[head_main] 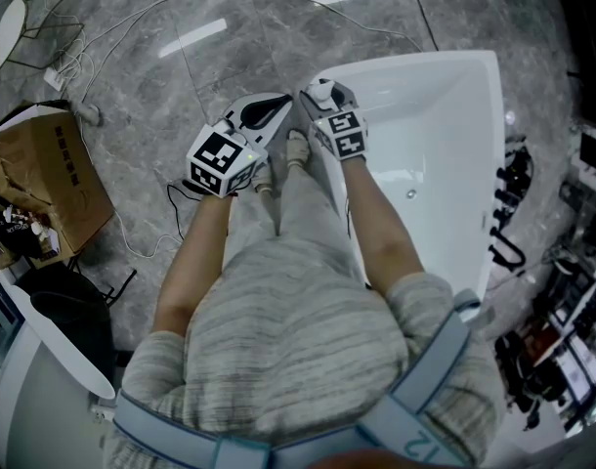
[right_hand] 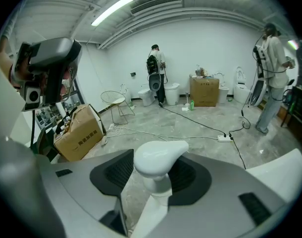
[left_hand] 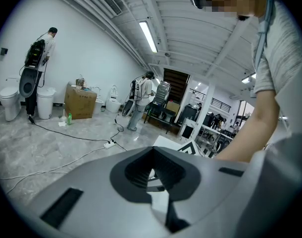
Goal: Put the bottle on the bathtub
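A white pump bottle (right_hand: pixel 158 163) stands between the jaws of my right gripper (right_hand: pixel 152 176). Floor shows between its neck and the left pad, so the pads do not press on it. In the head view the bottle's pump top (head_main: pixel 321 89) sits at the near corner of the white bathtub (head_main: pixel 445 76), with the right gripper (head_main: pixel 324 104) around it. My left gripper (head_main: pixel 267 113) hangs just left of the tub corner over the floor. Its jaws (left_hand: pixel 152 175) stand almost together with nothing between them.
A cardboard box (head_main: pixel 54 179) lies on the grey marble floor at the left, with cables (head_main: pixel 132 247) trailing near it. A wire stool (right_hand: pixel 114 103), toilets and another box (right_hand: pixel 204 90) line the far wall. Two people (right_hand: pixel 158 71) (right_hand: pixel 271 78) stand in the room.
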A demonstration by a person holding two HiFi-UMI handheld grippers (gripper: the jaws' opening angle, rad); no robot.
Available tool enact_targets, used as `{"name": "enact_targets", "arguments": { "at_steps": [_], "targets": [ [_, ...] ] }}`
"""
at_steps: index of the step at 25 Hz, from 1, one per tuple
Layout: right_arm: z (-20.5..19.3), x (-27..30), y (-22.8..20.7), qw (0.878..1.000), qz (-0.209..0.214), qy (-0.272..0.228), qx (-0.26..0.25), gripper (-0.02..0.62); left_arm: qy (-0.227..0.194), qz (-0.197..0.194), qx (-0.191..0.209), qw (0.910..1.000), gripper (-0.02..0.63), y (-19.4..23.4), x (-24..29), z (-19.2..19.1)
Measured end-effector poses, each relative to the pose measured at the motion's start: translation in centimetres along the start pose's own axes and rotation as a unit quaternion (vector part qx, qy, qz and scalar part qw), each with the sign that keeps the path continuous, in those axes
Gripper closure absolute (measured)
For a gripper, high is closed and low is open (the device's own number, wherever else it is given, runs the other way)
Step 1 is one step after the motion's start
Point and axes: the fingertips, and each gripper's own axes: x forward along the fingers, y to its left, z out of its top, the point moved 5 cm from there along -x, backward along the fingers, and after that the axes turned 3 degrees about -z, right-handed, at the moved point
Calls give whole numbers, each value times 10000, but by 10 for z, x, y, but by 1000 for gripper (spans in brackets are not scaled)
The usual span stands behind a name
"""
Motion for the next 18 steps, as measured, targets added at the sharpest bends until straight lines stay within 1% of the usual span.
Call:
{"name": "enact_targets", "arguments": {
  "at_steps": [2, 5, 7, 11, 18],
  "targets": [
    [0, 1, -1, 10000, -11, 4, -4, 416, 0, 7, -7, 10000, 603, 1, 1, 0],
    [0, 1, -1, 10000, -18, 19, -91, 367, -16, 14, -8, 10000, 603, 1, 3, 1],
    [0, 1, -1, 9999, 12, 26, -118, 365, -20, 12, -13, 10000, 603, 1, 4, 1],
    [1, 3, -2, 9999, 45, 31, -104, 330, -14, 5, -30, 10000, 603, 1, 4, 0],
    [1, 0, -3, 9998, 157, -57, 72, 327, -7, -7, -38, 10000, 603, 1, 6, -1]
  ]
}}
